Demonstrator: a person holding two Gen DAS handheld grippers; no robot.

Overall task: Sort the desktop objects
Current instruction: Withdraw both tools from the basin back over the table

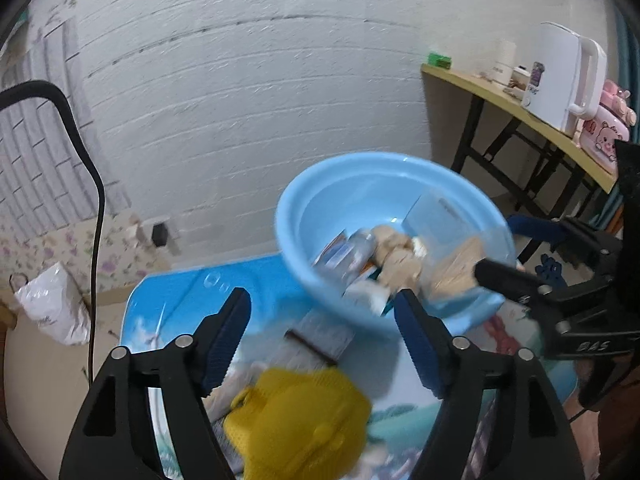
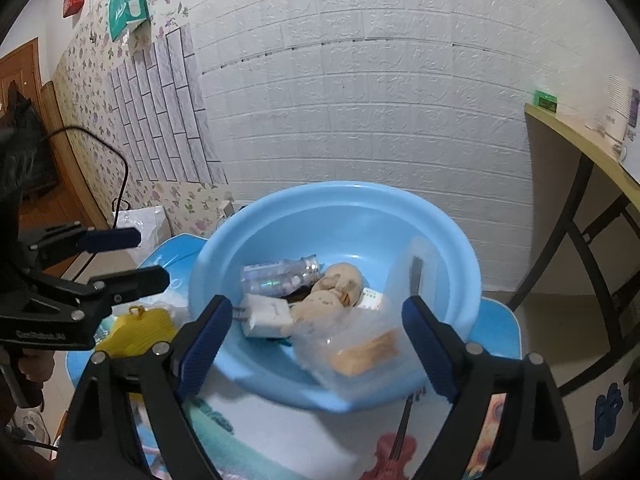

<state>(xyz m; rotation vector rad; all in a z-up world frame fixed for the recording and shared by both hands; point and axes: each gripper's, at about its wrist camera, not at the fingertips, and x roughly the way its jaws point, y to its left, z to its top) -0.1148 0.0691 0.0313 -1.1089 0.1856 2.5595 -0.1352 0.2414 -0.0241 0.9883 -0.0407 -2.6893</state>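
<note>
Currently blue basin (image 2: pixel 336 216) sits on the cartoon-print surface (image 2: pixel 280 436) straight ahead of the right claw (image 2: pixel 316 344), holding a clear bottle (image 2: pixel 280 276), white charger (image 2: pixel 266 314), beige plush toy (image 2: pixel 336 288) and a clear bag with something tan (image 2: pixel 360 348). Right claw stands apart, nothing between its jaws. Left claw (image 1: pixel 322 336) also apart and empty, with the yellow mesh piece (image 1: pixel 296 420) just below it on the surface and the basin ahead to its right.

White brick wall (image 2: pixel 380 92), side desk (image 1: pixel 500 92) w/ white kettle (image 1: pixel 560 76) (pink toy (image 1: pixel 604 128) beside)
</note>
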